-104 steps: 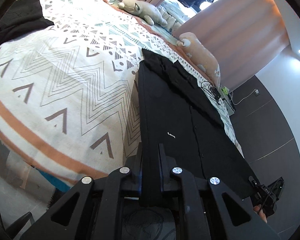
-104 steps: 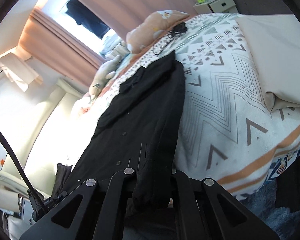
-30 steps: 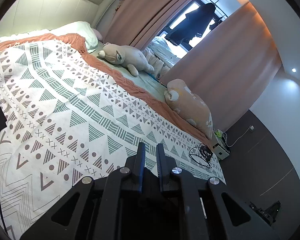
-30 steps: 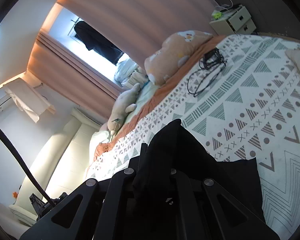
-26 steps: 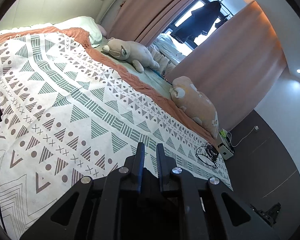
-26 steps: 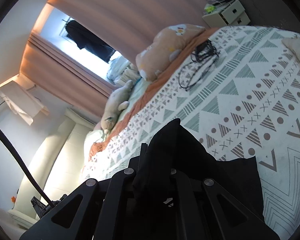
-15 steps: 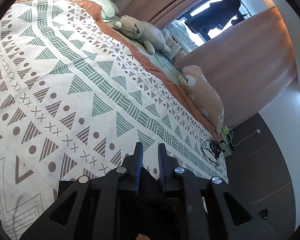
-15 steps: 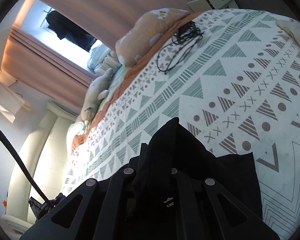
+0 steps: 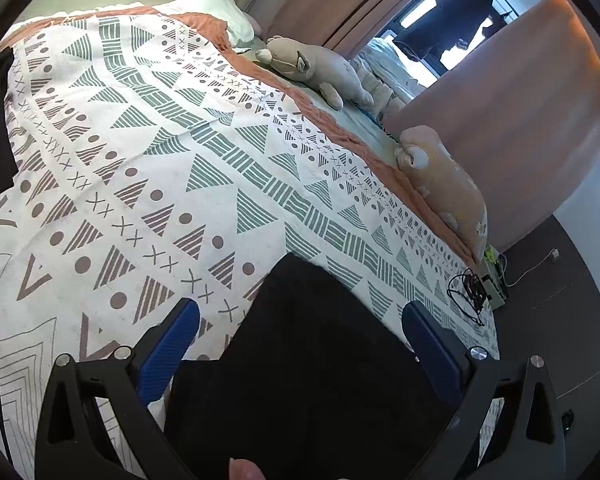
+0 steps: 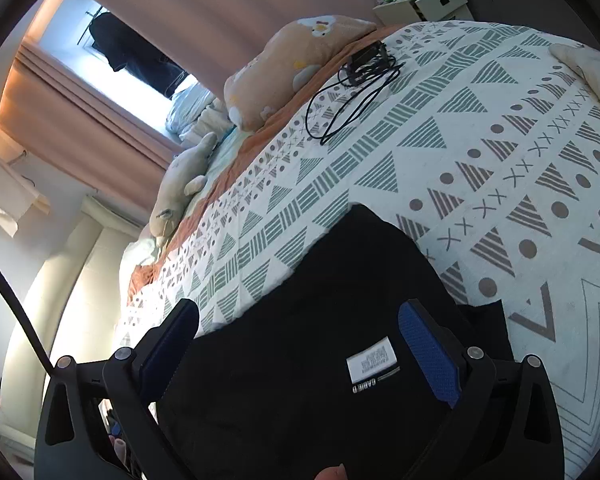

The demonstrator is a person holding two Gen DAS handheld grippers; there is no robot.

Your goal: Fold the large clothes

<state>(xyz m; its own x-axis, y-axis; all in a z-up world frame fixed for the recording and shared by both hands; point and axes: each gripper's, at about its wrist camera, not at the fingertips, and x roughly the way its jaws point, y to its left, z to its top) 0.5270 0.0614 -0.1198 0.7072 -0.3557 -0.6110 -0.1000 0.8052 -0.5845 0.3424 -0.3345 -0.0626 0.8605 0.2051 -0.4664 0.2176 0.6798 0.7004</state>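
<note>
Your left gripper (image 9: 300, 316) is opening, its blue pads (image 9: 168, 348) spread wide with the black garment (image 9: 320, 380) lying slack between them, touched by neither pad; your right gripper (image 10: 300, 316) is opening the same way, over the part of the cloth that bears a white label (image 10: 372, 358). The garment lies on the patterned bedspread (image 9: 160, 160) at the near edge of the bed, its far edge rounded and doubled over another dark layer that shows at the right in the right wrist view. Judgement: you are at the release that ends one fold. Next move calls for backing both tongs clear without dragging the top layer, then checking that the edges line up before you take new corners for the following fold. Farther off: a black cable (image 10: 352, 92) on the spread, well apart from the garment, then two plush toys (image 9: 320, 72) along the far side.
</note>
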